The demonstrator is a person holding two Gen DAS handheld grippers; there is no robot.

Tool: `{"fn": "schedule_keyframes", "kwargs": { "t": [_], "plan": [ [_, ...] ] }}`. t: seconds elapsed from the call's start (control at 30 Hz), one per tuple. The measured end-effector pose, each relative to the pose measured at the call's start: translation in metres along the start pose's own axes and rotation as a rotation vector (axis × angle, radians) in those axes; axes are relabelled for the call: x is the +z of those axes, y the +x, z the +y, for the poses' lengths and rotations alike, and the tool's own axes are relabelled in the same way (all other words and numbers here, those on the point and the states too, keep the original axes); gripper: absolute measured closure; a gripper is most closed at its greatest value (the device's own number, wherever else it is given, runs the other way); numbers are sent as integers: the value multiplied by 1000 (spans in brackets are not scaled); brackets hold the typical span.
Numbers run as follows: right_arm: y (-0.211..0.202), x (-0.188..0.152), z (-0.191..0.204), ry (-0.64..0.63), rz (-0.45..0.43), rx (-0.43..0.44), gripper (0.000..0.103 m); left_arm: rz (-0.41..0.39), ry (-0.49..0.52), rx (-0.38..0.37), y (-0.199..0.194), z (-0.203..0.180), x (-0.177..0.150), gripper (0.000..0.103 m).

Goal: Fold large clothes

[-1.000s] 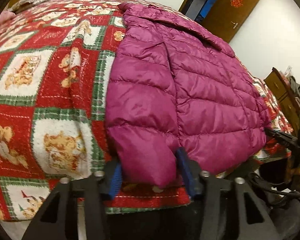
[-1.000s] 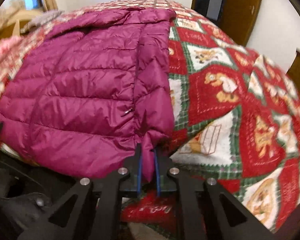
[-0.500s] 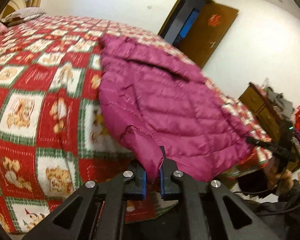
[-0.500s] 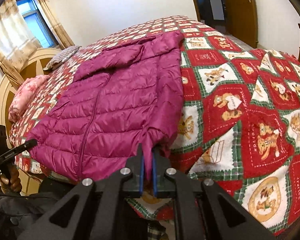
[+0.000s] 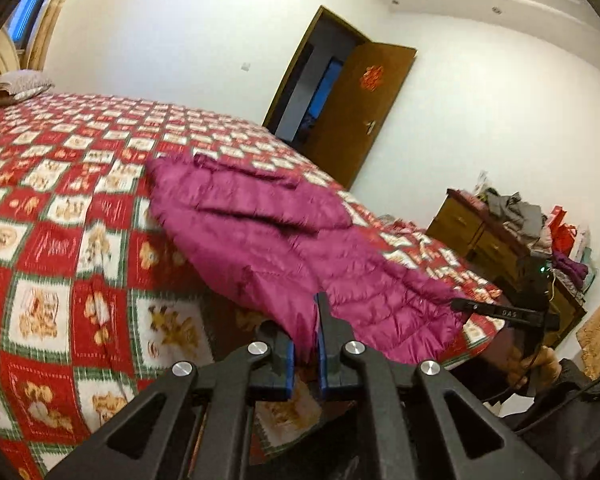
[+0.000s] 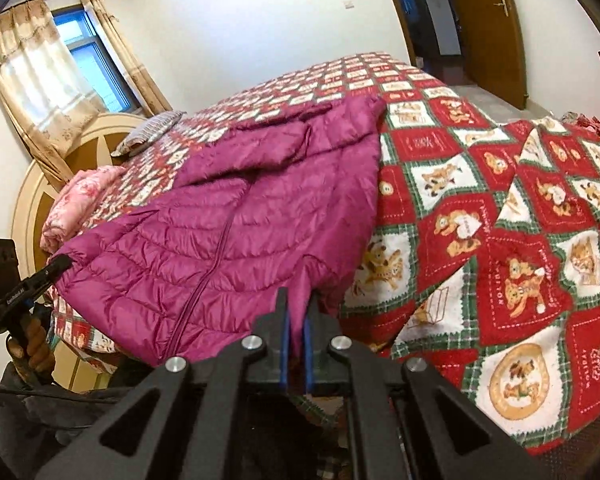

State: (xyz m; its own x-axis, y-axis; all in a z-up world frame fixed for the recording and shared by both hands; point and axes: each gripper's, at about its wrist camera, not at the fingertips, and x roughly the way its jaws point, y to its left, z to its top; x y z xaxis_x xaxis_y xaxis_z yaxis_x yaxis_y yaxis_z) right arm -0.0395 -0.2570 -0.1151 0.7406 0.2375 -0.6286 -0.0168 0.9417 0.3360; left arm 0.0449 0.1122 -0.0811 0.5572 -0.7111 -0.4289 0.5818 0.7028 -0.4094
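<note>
A magenta quilted puffer jacket point(image 5: 268, 236) lies on the bed, its hem lifted off the bedspread at the near edge. It also shows in the right wrist view point(image 6: 236, 220), zipper facing up. My left gripper point(image 5: 305, 344) is shut on one bottom corner of the jacket. My right gripper point(image 6: 296, 328) is shut on the other bottom corner. Each gripper shows in the other's view: the right one point(image 5: 496, 312) and the left one point(image 6: 28, 284), both pinching the hem.
A red, green and white teddy-bear bedspread point(image 5: 60, 240) covers the bed point(image 6: 500, 220). A pillow point(image 6: 148, 134) and pink bedding point(image 6: 80, 204) lie by the round headboard. A wooden dresser point(image 5: 484, 236) piled with clothes stands at the right. An open door point(image 5: 364, 108) is behind.
Both grippers have risen and pulled back with the hem corners. The left gripper, open around the hem a second ago, has shut on it. The jacket's lower part has lifted.
</note>
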Motion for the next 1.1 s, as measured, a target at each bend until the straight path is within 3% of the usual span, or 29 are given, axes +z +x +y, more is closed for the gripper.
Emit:
{"fn": "schedule_keyframes", "kwargs": {
  "t": [0.2, 0.57, 0.8, 1.1],
  "plan": [
    [-23, 9, -3, 27, -61, 19, 95, -55, 6, -30, -14, 0, 13, 96],
    [-23, 35, -28, 140, -122, 44, 95, -63, -29, 31, -10, 22, 32, 96],
    [-12, 76, -31, 155, -188, 26, 95, -64, -72, 71, 14, 43, 61, 95],
    [15, 109, -35, 168, -196, 7, 95, -23, -116, 119, 46, 64, 85, 95]
  ]
}}
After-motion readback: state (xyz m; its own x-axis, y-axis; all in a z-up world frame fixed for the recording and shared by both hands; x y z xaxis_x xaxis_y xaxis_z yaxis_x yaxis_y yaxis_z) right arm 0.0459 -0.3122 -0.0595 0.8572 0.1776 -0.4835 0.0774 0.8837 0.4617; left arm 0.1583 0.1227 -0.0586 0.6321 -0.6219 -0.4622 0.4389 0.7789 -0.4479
